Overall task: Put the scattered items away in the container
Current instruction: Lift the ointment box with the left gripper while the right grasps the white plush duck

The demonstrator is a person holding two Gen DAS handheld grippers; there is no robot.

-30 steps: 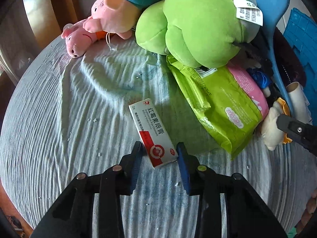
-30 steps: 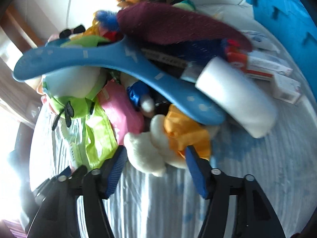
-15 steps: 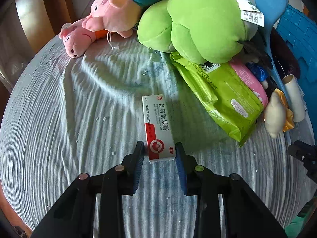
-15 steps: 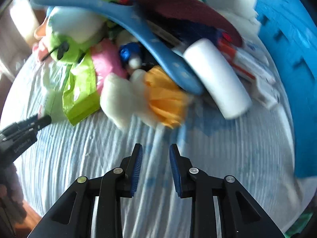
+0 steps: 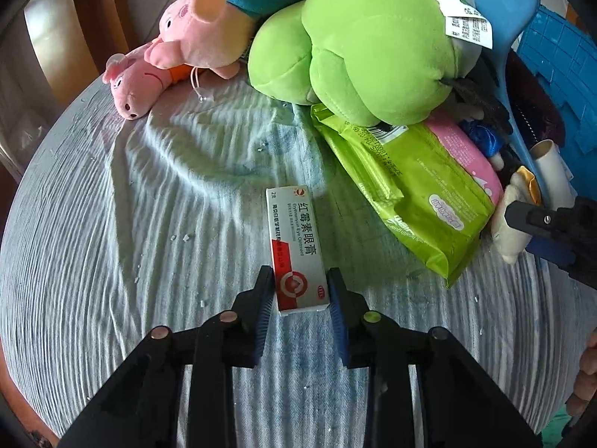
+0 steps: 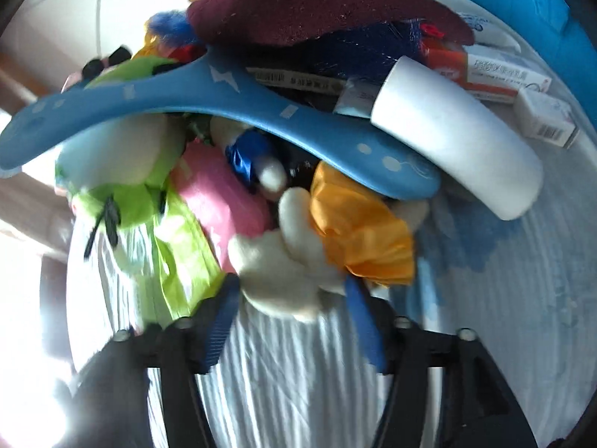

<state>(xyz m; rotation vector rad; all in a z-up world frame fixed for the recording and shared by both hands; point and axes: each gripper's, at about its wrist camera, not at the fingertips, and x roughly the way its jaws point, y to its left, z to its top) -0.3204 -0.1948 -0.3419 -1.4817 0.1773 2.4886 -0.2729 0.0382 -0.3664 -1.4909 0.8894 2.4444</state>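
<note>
The left gripper (image 5: pixel 300 289) has squared up on the box (image 5: pixel 296 248), which was askew 1 second ago; its jaws are closing, pads at the box's sides near the table's (image 5: pixel 112 261) front edge. The right gripper (image 6: pixel 291 313), briefly pinched, is opening around the white toy (image 6: pixel 283 261). 2 pickups look imminent.
</note>
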